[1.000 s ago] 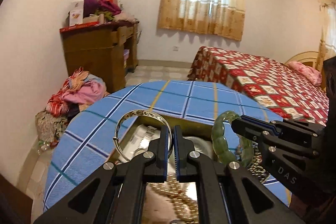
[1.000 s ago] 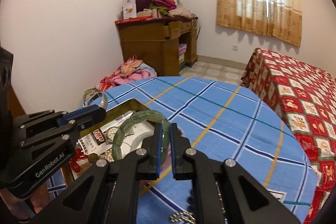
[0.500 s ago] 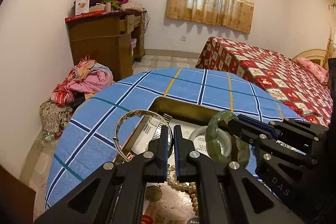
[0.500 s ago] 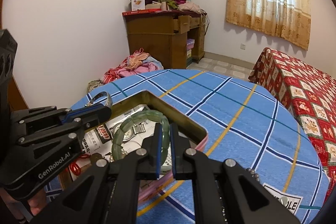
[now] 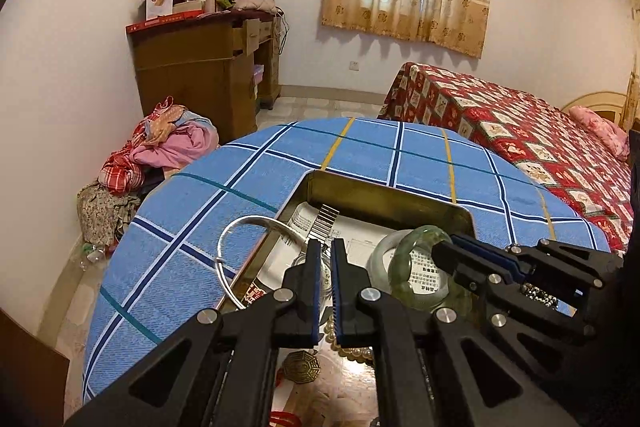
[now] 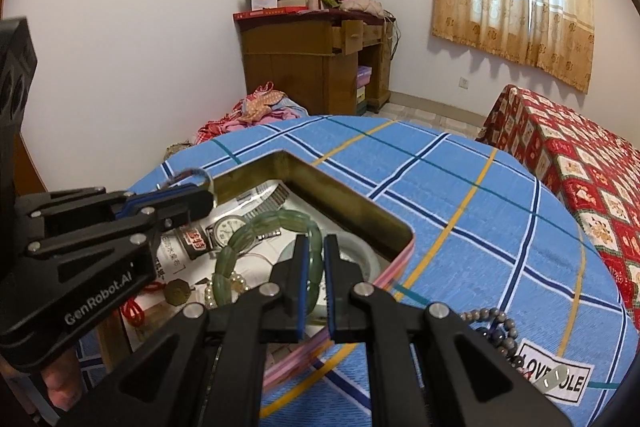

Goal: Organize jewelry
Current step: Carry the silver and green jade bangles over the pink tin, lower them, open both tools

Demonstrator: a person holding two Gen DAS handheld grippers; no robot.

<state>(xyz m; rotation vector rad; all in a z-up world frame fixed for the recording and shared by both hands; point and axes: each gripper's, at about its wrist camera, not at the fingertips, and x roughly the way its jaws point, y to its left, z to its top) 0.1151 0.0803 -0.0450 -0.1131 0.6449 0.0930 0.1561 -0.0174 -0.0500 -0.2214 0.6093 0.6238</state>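
Note:
An open metal tin (image 5: 384, 193) (image 6: 352, 205) sits on the round table with a blue plaid cloth (image 5: 248, 163). My left gripper (image 5: 325, 251) (image 6: 200, 201) is shut on a thin silver bangle (image 5: 240, 227) held over the tin's left edge. My right gripper (image 6: 314, 249) (image 5: 444, 249) is shut on a green jade bangle (image 6: 256, 231) (image 5: 420, 239) held above the tin. Inside the tin lie a wristwatch (image 6: 228, 227), a white bangle (image 5: 384, 251), a pearl strand (image 5: 352, 351) and a bronze octagonal charm (image 5: 300, 367).
A dark bead bracelet (image 6: 494, 323) lies on the cloth right of the tin near a label (image 6: 556, 381). A wooden desk (image 5: 200, 67) piled with clothes stands at the back wall, a clothes heap (image 5: 160, 147) on the floor, a bed (image 5: 520, 131) at right.
Both grippers have moved back and up over the tin, still holding their bangles. More of the tin's inside now shows.

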